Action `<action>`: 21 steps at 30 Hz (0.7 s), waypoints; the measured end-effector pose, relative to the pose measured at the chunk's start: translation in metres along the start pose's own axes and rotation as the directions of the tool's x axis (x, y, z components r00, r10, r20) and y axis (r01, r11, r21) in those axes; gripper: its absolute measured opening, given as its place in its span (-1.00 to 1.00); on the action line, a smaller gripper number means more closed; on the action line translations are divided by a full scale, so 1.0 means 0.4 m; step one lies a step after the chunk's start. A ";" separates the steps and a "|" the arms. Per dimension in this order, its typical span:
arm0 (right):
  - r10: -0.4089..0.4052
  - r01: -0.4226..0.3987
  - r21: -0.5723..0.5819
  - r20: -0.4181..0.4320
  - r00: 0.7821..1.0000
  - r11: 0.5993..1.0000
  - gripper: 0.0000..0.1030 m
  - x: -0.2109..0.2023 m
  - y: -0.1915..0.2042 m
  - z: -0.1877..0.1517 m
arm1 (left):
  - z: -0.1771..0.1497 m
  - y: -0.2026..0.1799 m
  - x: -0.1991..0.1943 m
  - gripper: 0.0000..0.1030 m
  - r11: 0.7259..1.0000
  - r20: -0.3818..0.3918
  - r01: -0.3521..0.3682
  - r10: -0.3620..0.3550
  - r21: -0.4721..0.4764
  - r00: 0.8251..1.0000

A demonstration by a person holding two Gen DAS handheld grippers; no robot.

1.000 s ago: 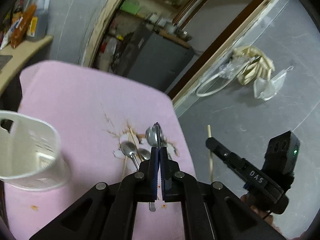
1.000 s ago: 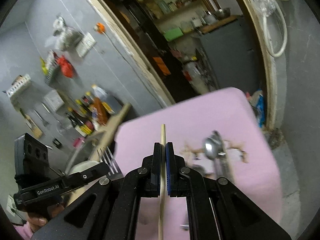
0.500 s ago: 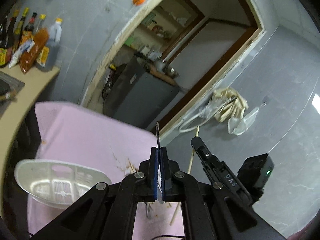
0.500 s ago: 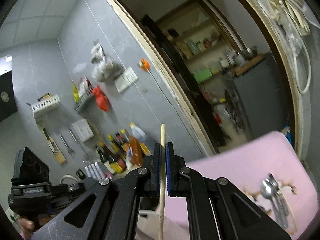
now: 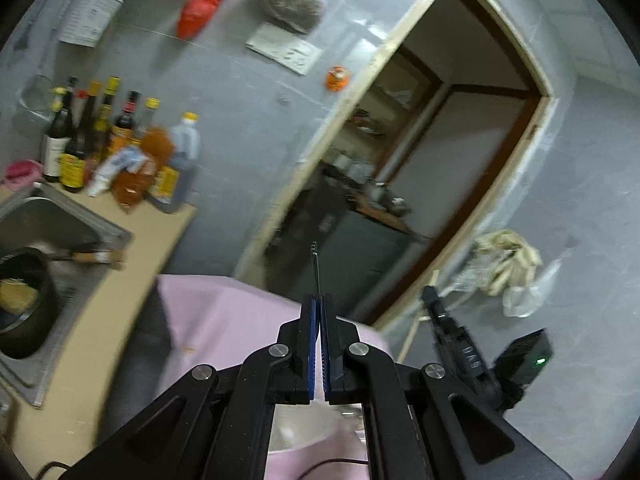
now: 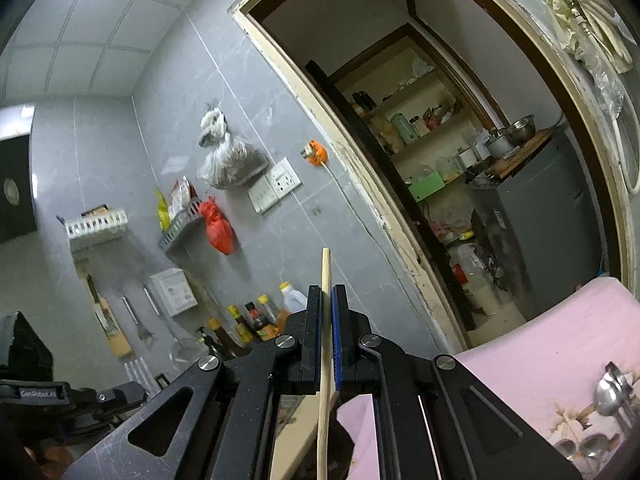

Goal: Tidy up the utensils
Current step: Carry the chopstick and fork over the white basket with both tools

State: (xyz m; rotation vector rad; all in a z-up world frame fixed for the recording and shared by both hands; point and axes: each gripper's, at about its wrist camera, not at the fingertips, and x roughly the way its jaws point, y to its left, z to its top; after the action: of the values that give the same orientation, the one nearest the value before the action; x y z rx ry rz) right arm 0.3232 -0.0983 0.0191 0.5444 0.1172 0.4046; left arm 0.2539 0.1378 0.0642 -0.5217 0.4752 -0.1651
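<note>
Both grippers higher than second ago, pink table [image 5: 224, 312] now low in view, white holder slipped under left gripper [image 5: 319, 304]. Left clenched on one fork [image 5: 316, 264] (seen edge-on); right gripper [image 6: 327, 308] clenched on one chopstick [image 6: 325, 344]. Spoons [image 6: 608, 392], two or more, remain near table's right edge.

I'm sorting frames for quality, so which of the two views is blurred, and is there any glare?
Left wrist view: motion blur smears the bottles and sink, while the left tool stays sharp, and a ceiling light reflects on the wall tiles. Right wrist view: sharper, with a bright ceiling light at top left; both views bend the doorway by fisheye.
</note>
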 end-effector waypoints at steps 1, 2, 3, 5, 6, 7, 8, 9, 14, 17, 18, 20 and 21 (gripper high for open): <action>-0.005 0.005 -0.007 -0.001 1.000 1.000 -0.92 0.007 0.001 -0.011 | -0.006 0.015 0.004 -0.95 1.000 0.005 -0.023 0.023 0.006 1.000; -0.014 0.014 -0.025 -0.004 1.000 1.000 -0.91 0.017 0.003 -0.026 | -0.012 0.029 0.009 -0.95 0.999 0.008 -0.045 0.045 0.010 0.999; -0.023 0.023 -0.044 -0.007 1.000 0.999 -0.91 0.021 0.004 -0.039 | -0.020 0.044 0.016 -0.95 0.998 0.008 -0.057 0.057 0.008 0.998; -0.041 0.040 -0.081 -0.015 0.999 0.996 -0.92 0.031 0.003 -0.060 | -0.035 0.075 0.032 -0.95 0.998 0.006 -0.067 0.067 -0.002 0.998; -0.052 0.050 -0.099 -0.022 0.998 0.994 -0.92 0.037 0.003 -0.073 | -0.046 0.086 0.041 -0.95 0.998 0.008 -0.069 0.069 -0.003 0.998; -0.058 0.055 -0.107 -0.028 0.998 0.993 -0.92 0.039 0.000 -0.079 | -0.058 0.096 0.048 -0.95 0.997 0.010 -0.072 0.072 -0.004 0.997; -0.070 0.065 -0.121 -0.038 0.997 0.991 -0.92 0.045 0.000 -0.088 | -0.070 0.109 0.061 -0.95 0.997 0.010 -0.074 0.074 -0.011 0.997; -0.080 0.073 -0.132 -0.046 0.996 0.989 -0.92 0.052 0.000 -0.096 | -0.080 0.119 0.068 -0.95 0.997 0.010 -0.074 0.074 -0.018 0.997; -0.100 0.086 -0.164 -0.077 0.992 0.983 -0.91 0.054 -0.013 -0.126 | -0.128 0.134 0.105 -0.95 0.996 0.009 -0.090 0.090 0.001 0.996; -0.101 0.082 -0.190 -0.093 0.991 0.978 -0.91 0.051 -0.020 -0.147 | -0.157 0.133 0.118 -0.95 0.995 -0.010 -0.094 0.094 0.020 0.996; -0.100 0.079 -0.197 -0.101 0.990 0.977 -0.91 0.049 -0.022 -0.154 | -0.165 0.132 0.122 -0.95 0.995 -0.014 -0.097 0.097 0.026 0.995; -0.098 0.072 -0.210 -0.113 0.989 0.975 -0.91 0.042 -0.024 -0.167 | -0.181 0.128 0.127 -0.95 0.994 -0.022 -0.104 0.105 0.039 0.994; -0.097 0.070 -0.214 -0.119 0.988 0.974 -0.91 0.037 -0.027 -0.173 | -0.188 0.127 0.130 -0.95 0.993 -0.031 -0.110 0.111 0.043 0.993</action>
State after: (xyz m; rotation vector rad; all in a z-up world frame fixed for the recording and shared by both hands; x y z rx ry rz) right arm 0.3256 -0.0676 -0.0453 0.3041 0.2182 0.3649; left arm 0.2654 0.1341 -0.0397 -0.4514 0.5304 -0.0775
